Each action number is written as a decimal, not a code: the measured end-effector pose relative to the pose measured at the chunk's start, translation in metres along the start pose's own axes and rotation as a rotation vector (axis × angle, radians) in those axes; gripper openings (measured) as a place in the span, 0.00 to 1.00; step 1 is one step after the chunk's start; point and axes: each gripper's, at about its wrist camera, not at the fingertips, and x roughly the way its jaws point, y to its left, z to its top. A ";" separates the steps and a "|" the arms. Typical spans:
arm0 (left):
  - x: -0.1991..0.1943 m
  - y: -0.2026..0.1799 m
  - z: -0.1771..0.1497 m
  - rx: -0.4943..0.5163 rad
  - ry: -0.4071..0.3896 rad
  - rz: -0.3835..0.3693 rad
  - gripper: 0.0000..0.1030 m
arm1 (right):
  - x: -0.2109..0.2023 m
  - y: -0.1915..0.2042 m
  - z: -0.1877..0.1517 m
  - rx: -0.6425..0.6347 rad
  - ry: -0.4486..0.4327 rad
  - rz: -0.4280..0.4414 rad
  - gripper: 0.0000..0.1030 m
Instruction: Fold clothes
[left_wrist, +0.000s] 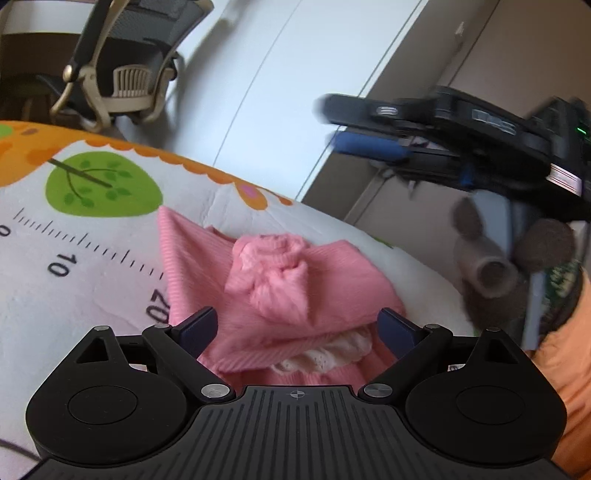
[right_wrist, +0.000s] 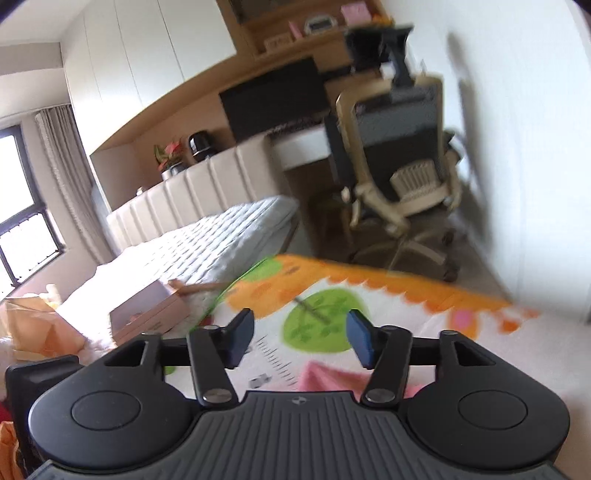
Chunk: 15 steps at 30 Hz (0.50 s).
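Observation:
A pink ribbed knit garment (left_wrist: 273, 291) with white lace trim lies bunched on a white play mat (left_wrist: 92, 236) printed with a ruler and a green tree. My left gripper (left_wrist: 299, 328) is open just above its near edge, holding nothing. The right gripper (left_wrist: 365, 140) appears in the left wrist view high at the right, blurred, well above the garment. In the right wrist view my right gripper (right_wrist: 301, 339) is open and empty over the mat (right_wrist: 406, 325). Only a pink corner of the garment (right_wrist: 325, 376) shows below its fingers.
An office chair (right_wrist: 402, 166) stands past the mat's orange far edge, by a white wall. A brown plush toy (left_wrist: 491, 266) sits right of the garment. A mattress (right_wrist: 207, 243) and a pink box (right_wrist: 147, 314) lie to the left. Orange fabric (left_wrist: 569, 369) is at the right.

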 end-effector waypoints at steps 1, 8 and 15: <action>0.005 0.001 0.000 -0.008 -0.003 0.012 0.94 | -0.009 -0.006 -0.002 -0.008 -0.010 -0.024 0.56; 0.068 0.006 0.009 -0.068 0.042 0.095 0.93 | -0.052 -0.067 -0.053 0.072 -0.025 -0.224 0.56; 0.070 -0.009 0.022 0.008 -0.009 0.208 0.19 | -0.078 -0.086 -0.068 0.021 -0.066 -0.322 0.56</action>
